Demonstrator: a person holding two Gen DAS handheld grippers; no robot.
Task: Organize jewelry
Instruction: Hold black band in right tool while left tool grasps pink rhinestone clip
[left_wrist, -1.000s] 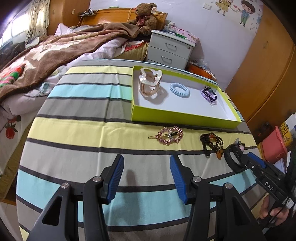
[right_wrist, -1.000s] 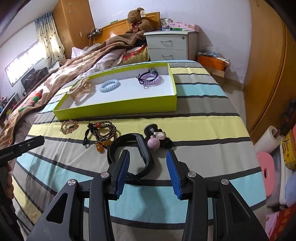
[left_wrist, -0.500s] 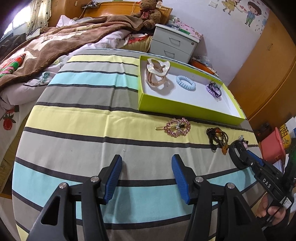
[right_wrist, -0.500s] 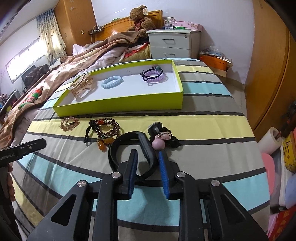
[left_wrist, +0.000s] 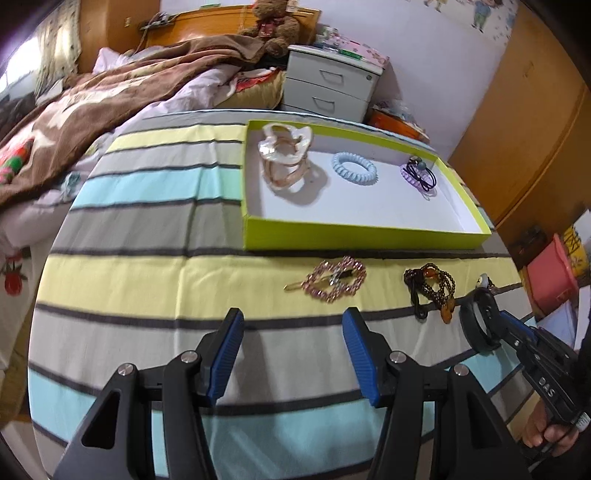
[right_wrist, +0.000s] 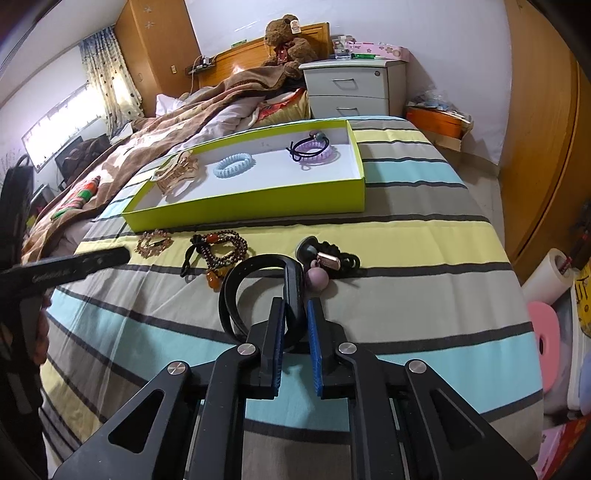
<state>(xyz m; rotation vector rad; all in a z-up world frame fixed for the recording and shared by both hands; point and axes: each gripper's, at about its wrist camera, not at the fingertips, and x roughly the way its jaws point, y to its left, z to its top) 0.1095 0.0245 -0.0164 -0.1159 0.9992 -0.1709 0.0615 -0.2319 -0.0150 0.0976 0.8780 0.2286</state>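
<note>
The right claw (right_wrist: 295, 332) is clamped on the near side of a black headband (right_wrist: 255, 273), its blue pads pressing the band from both sides above the striped cloth (right_wrist: 424, 302) covering the worktop. The left claw (left_wrist: 291, 354) stands wide apart with nothing between its pads, over a grey stripe just short of the pink rhinestone hair clip (left_wrist: 334, 278).

White letters reading "DAS" show on the body of the right claw in the left wrist view; the printed line on the left claw's arm in the right wrist view is too blurred to read.

On the cloth, the hair clip, a brown beaded bracelet (right_wrist: 219, 253) and a black hair tie with a pink ball (right_wrist: 325, 264) lie in a row before the lime-green tray (right_wrist: 258, 201). Inside the tray are a pearly claw clip (left_wrist: 284, 157), a pale blue coil tie (left_wrist: 354, 170) and a purple tie (left_wrist: 421, 175).
</note>
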